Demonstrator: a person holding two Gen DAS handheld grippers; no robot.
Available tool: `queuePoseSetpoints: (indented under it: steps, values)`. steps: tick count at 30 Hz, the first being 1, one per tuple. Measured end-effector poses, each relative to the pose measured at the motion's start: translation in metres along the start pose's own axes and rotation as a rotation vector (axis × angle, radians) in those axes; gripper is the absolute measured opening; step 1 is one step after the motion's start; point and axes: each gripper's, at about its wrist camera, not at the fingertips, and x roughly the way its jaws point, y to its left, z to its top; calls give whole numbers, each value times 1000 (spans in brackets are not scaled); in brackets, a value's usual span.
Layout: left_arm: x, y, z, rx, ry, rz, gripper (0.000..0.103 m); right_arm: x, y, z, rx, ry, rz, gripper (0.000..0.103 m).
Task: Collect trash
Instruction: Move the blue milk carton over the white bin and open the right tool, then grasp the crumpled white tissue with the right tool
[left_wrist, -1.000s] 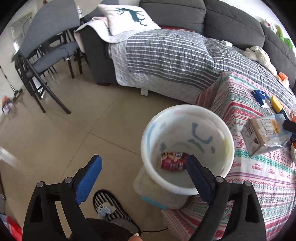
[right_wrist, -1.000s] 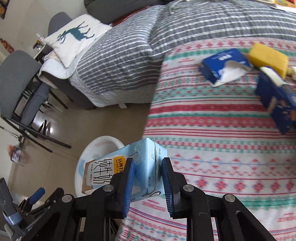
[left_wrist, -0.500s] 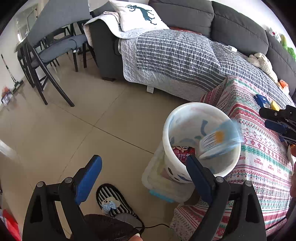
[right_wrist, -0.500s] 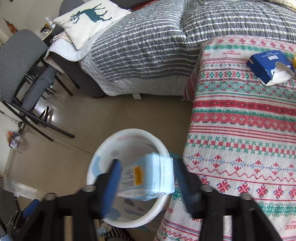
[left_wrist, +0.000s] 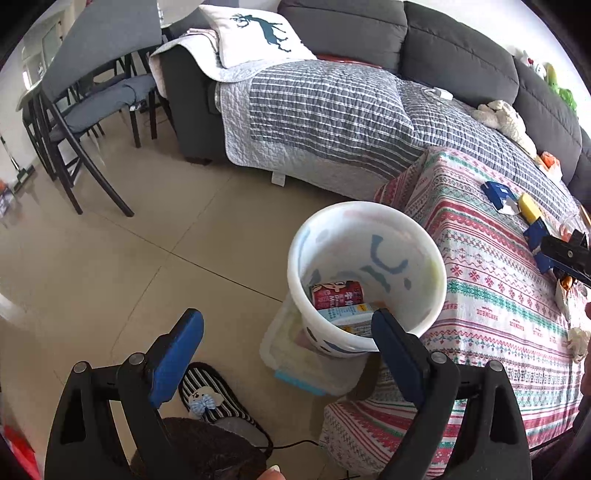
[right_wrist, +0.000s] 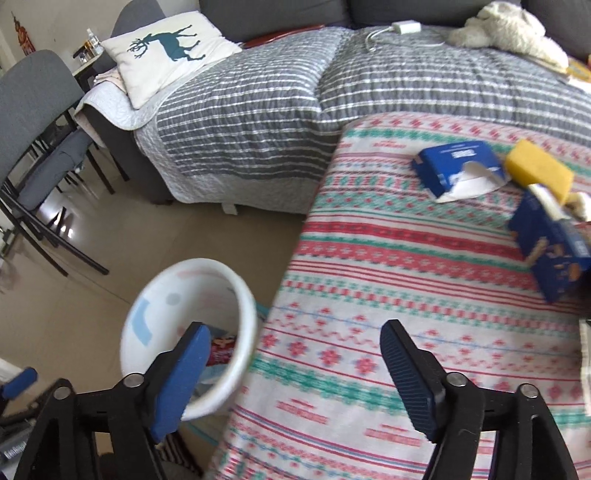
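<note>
The left gripper (left_wrist: 286, 354) is seen in the left wrist view with its blue pads held wide apart and nothing between them, angled steeply down toward the tiled floor (left_wrist: 110, 258). Just beyond its right pad the white bin (left_wrist: 436, 295) is seen from above, standing on the floor against the near left edge of the table (left_wrist: 498, 295), which is covered by a patterned cloth. Inside the bin, a red packet (left_wrist: 334, 293) and a pale blue milk carton (left_wrist: 349, 314) are shown lying flat on the bottom, the carton nearer, with its long axis running roughly left to right. Only this view shows the carton clearly. The right gripper (left_wrist: 565, 254) is glimpsed at the right edge, over the table. A striped slipper (left_wrist: 218, 397) is seen on the floor near the bottom of the view.

In the right wrist view, the right gripper (right_wrist: 291, 373) is seen with its jaws opening wide and nothing between them, pointed down over the near left part of the table (right_wrist: 369, 258). The bin (right_wrist: 247, 332) appears blurred behind its left pad, with only a red patch visible inside. Further right on the table, an opened blue box (right_wrist: 454, 162), a yellow sponge (right_wrist: 539, 171) and a second blue box (right_wrist: 550, 251) are shown in far more detail than in the other view. A grey striped sofa cover (right_wrist: 295, 92) lies beyond.
</note>
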Motion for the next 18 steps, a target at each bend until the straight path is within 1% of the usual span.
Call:
queuePoseSetpoints:
  steps: [6, 10, 14, 18]
  values:
    - [-5, -26, 0, 35, 9, -27, 94, -23, -36, -17, -41, -6, -101, 89]
    - [-5, -47, 1, 48, 29, -62, 95, -34, -68, -24, -33, 5, -182, 91]
    - [-3, -74, 0, 71, 47, -85, 99, -43, -113, -31, 23, 13, -264, 93]
    - [-3, -98, 2, 102, 49, -105, 100, -47, -166, -31, 131, 61, -290, 93]
